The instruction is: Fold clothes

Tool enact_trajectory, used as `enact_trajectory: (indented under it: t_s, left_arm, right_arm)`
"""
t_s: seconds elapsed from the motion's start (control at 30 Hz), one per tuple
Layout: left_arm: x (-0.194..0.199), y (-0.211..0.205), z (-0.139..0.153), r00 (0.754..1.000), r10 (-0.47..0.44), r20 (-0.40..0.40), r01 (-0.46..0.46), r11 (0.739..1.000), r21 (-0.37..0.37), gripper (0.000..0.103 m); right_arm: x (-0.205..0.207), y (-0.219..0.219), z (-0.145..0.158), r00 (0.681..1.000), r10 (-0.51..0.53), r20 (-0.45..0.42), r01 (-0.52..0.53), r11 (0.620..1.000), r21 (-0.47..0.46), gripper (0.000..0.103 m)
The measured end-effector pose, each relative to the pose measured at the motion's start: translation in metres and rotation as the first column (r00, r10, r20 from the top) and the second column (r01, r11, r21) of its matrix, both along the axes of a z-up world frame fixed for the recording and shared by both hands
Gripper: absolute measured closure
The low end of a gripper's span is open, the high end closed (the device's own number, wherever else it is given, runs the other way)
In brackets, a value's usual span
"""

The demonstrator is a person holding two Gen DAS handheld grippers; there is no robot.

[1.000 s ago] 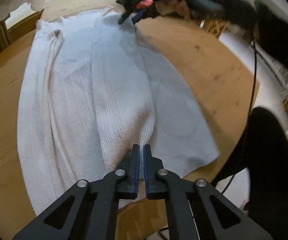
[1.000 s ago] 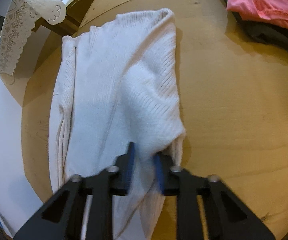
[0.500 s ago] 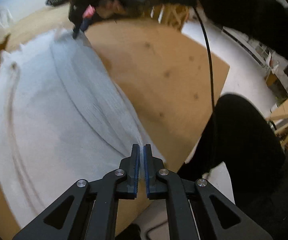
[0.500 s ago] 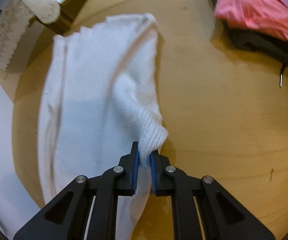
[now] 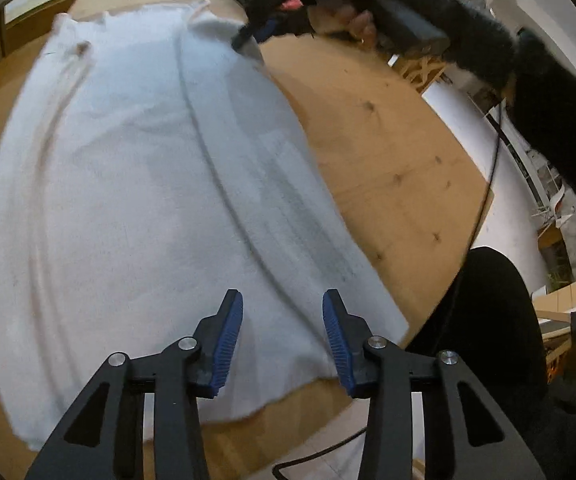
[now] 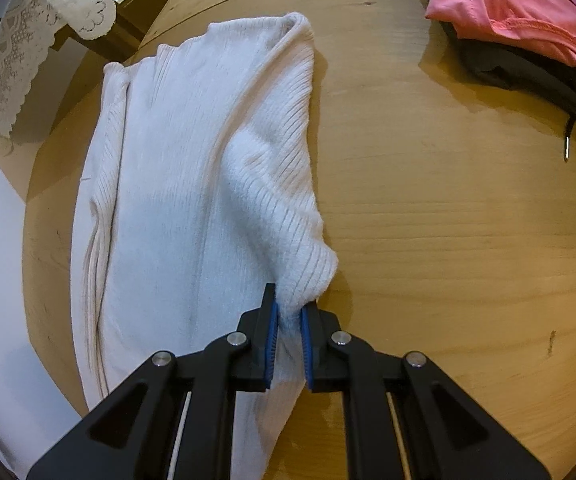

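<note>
A white ribbed knit garment (image 5: 135, 184) lies spread on a round wooden table (image 5: 388, 152). My left gripper (image 5: 281, 320) is open, its blue pads just above the garment's near edge, holding nothing. My right gripper (image 6: 288, 320) is shut on a raised fold of the same garment (image 6: 191, 168), lifting it a little off the table. In the left wrist view the right gripper (image 5: 247, 36) shows at the garment's far corner, held by a gloved hand.
A pink garment (image 6: 528, 8) lies on dark clothing (image 6: 536, 80) at the table's far right. A lace cloth (image 6: 43, 28) hangs at the upper left. The person's dark-clothed leg (image 5: 484, 344) stands by the table edge, with a cable (image 5: 484, 200).
My left gripper has opened and let go of the garment edge, which now lies flat. My right gripper stays shut on its fold and has shifted slightly.
</note>
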State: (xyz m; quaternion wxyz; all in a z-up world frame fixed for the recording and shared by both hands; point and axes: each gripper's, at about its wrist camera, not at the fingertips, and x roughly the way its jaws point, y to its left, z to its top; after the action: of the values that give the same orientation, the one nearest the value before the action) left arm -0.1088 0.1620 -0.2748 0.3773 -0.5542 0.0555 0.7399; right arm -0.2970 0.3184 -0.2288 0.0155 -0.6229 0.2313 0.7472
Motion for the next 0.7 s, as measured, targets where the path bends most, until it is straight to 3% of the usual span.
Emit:
enact_trajectory:
  t_s: [0.17, 0.23, 0.27, 0.37, 0.53, 0.7]
  left_arm:
    - [-0.005, 0.020, -0.008, 1.000, -0.003, -0.031, 0.003, 1.000, -0.012, 0.068]
    - [-0.005, 0.021, -0.008, 0.999, -0.005, -0.042, 0.004, 1.000, -0.011, 0.094]
    - [-0.006, 0.021, -0.008, 0.999, -0.004, -0.036, 0.004, 1.000, -0.002, 0.100]
    - [-0.014, 0.019, -0.003, 1.000, 0.003, -0.027, -0.002, 1.000, 0.029, 0.100]
    - [-0.020, 0.001, 0.032, 0.998, 0.037, -0.047, -0.033, 0.997, 0.074, 0.100]
    - [-0.033, -0.010, 0.012, 0.999, 0.038, 0.005, -0.038, 0.999, -0.011, 0.098]
  right_arm:
    - [0.000, 0.002, -0.001, 1.000, 0.001, -0.001, -0.001, 1.000, -0.004, 0.092]
    - [0.001, 0.004, -0.001, 1.000, -0.003, -0.001, 0.003, 1.000, -0.008, 0.092]
    - [0.001, 0.005, -0.001, 1.000, -0.006, -0.001, 0.006, 1.000, -0.012, 0.092]
    - [0.002, 0.007, 0.000, 1.000, -0.016, 0.000, 0.016, 1.000, -0.019, 0.092]
    - [0.004, 0.007, 0.000, 1.000, -0.029, -0.001, 0.029, 0.999, -0.022, 0.092]
    - [0.001, 0.007, 0.000, 0.999, -0.033, -0.002, 0.033, 0.999, -0.007, 0.092]
